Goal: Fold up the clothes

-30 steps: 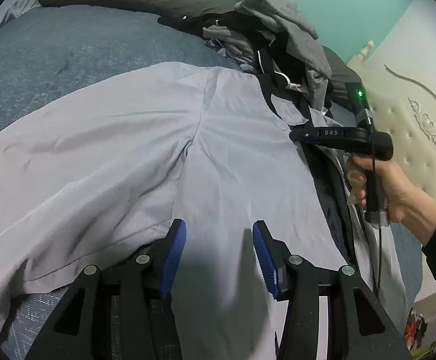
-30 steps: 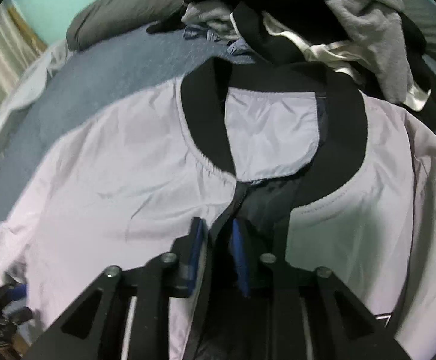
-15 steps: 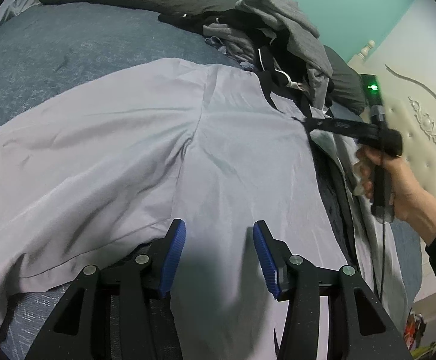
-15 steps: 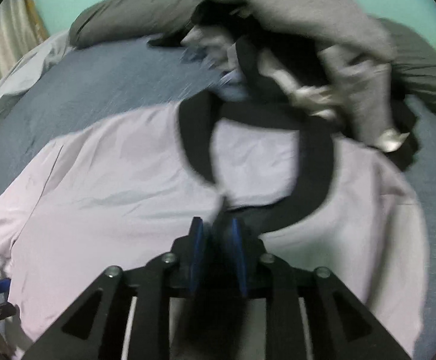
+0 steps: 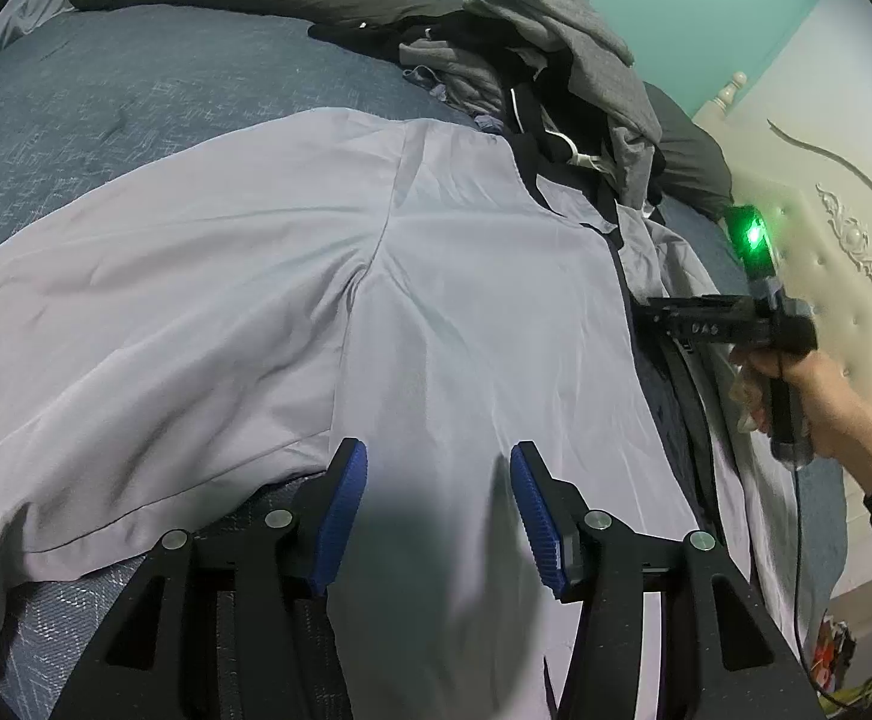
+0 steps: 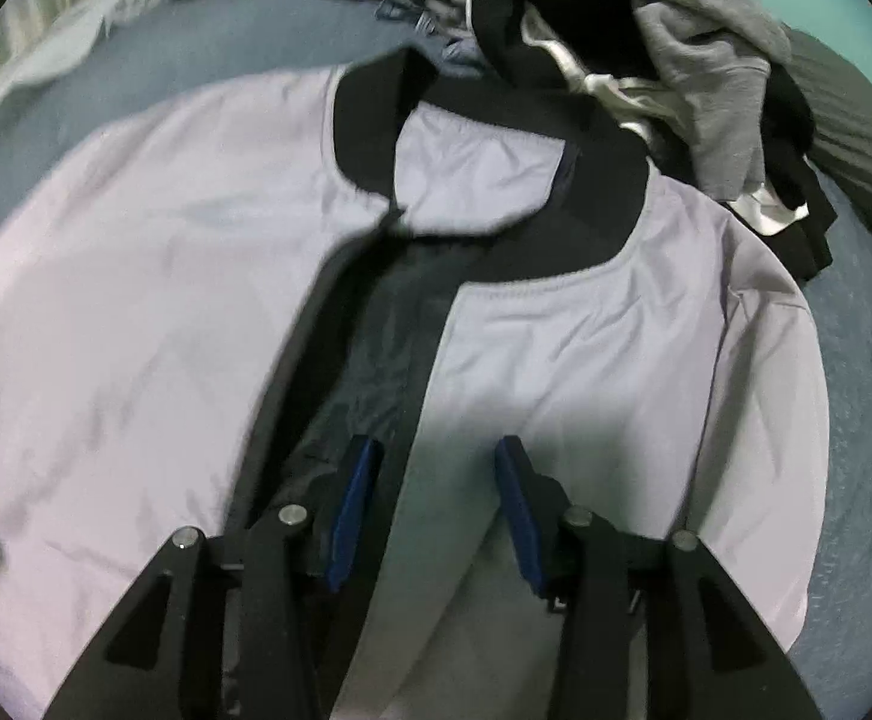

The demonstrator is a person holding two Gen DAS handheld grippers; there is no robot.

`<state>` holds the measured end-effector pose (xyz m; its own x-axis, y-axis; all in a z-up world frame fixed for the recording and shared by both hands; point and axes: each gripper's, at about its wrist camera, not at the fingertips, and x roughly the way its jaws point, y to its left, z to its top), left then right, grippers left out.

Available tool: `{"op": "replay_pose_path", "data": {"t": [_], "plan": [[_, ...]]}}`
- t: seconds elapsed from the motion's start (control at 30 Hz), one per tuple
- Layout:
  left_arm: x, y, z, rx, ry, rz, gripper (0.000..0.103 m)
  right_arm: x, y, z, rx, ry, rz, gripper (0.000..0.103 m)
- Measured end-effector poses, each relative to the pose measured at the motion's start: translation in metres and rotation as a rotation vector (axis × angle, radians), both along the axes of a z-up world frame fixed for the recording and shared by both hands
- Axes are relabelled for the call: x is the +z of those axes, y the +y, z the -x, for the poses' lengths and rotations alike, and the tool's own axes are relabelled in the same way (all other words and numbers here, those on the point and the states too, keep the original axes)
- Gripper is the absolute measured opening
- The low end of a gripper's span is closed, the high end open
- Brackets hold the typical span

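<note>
The jacket [image 6: 586,372] lies flat, front side up, on the bed [image 5: 135,120]. Its long axis runs from the hem nearest me to the black collar [image 6: 369,138], which points away toward the heap of clothes [image 6: 706,60] at the far end of the bed. The front is open down the middle: the two black edges part into a narrow wedge that shows the dark lining [image 6: 375,360], and this wedge follows the same long axis. In the left wrist view one sleeve [image 5: 153,312] extends out to the left, across the axis, with its lower edge resting on the bed cover. My left gripper [image 5: 439,516] sits low over the pale body panel near the hem, with its jaws apart; the cloth lies beneath them, and no fold is pinched. My right gripper [image 6: 436,516] is over the front opening below the collar. Its jaws have just been opening, and they now stand apart with the right front panel's black edge lying flat under the gap, not clamped. In the left wrist view my right hand [image 5: 820,396] holds that gripper's handle at the jacket's right side, near the headboard [image 5: 826,228].
</note>
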<state>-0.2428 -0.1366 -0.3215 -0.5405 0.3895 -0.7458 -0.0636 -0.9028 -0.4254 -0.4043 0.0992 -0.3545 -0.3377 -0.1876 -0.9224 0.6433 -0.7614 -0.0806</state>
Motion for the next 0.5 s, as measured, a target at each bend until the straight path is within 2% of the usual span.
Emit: {"op": "replay_pose_path", "data": {"t": [0.03,0.07,0.1,0.17,0.23,0.4,0.5], "plan": [[0.000,0.000,0.000,0.000,0.000,-0.002,0.054,0.001,0.002,0.000,-0.004,0.006,0.002,0.036],[0.000,0.000,0.001,0.000,-0.001,-0.003,0.054,0.001,0.004,0.000,-0.009,0.013,0.004,0.023],[-0.001,0.000,0.001,0.000,-0.002,-0.003,0.054,0.003,0.007,0.000,-0.014,0.021,0.010,0.015],[-0.001,0.000,0.001,0.000,-0.002,-0.003,0.054,0.008,0.015,0.000,-0.027,0.034,0.028,0.011],[-0.001,0.000,0.000,0.000,-0.001,-0.005,0.054,0.018,0.028,0.000,-0.056,0.045,0.091,0.004],[-0.001,0.000,0.000,0.000,0.001,-0.004,0.054,0.050,0.064,-0.003,-0.117,0.019,0.365,0.004],[-0.001,0.001,0.001,-0.001,0.001,-0.001,0.054,0.060,0.066,0.000,-0.125,0.004,0.435,0.004]]}}
